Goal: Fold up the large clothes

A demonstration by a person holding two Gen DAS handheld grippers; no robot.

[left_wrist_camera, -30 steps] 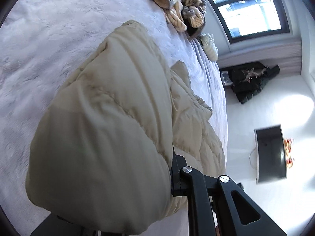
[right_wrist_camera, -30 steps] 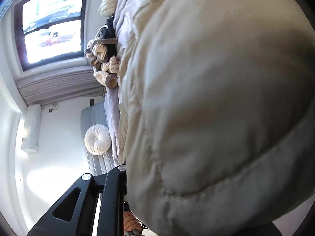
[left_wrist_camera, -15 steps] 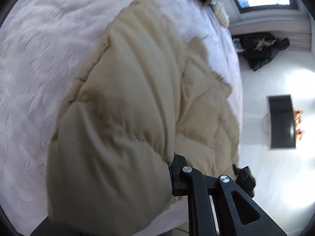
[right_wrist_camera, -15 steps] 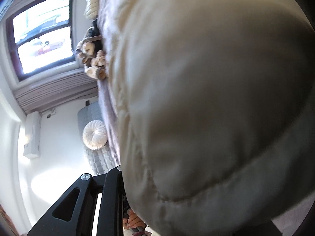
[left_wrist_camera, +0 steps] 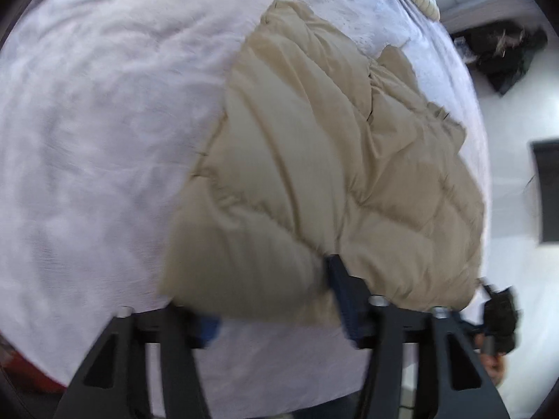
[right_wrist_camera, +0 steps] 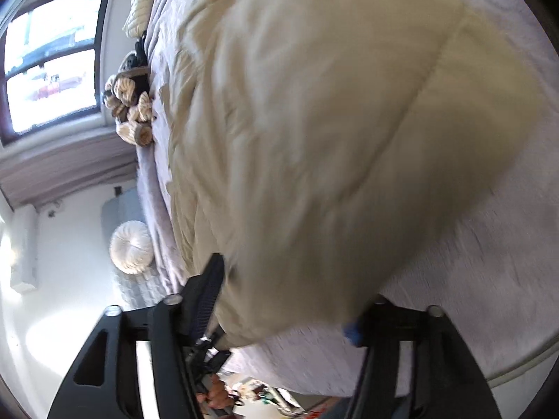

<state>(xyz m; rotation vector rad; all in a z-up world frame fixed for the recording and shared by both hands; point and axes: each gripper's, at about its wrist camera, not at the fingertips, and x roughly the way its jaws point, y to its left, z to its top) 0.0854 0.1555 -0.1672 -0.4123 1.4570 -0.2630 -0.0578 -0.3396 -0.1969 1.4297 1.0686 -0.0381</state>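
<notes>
The beige puffer jacket lies on the pale bed, bunched into a thick doubled heap directly ahead of both wrist cameras. The left hand-held gripper has its two fingers spread wide, the jacket's near edge sitting between them and over their tips; whether either pad actually presses the cloth is hard to tell through the blur. The right hand-held gripper is likewise spread wide, with the jacket's puffy edge bulging into the gap rather than being pinched.

Judging by this, a fold has just been laid down and the edge is being let go. The next move probably calls for drawing both tools clear without dragging the springy padding open, then finding a fresh edge or sleeve to bring across. Trapped air may make the heap spring back, so pressing it flat seems wise.

Beyond the right tool, a round white cushion and a window are off to its left.
</notes>
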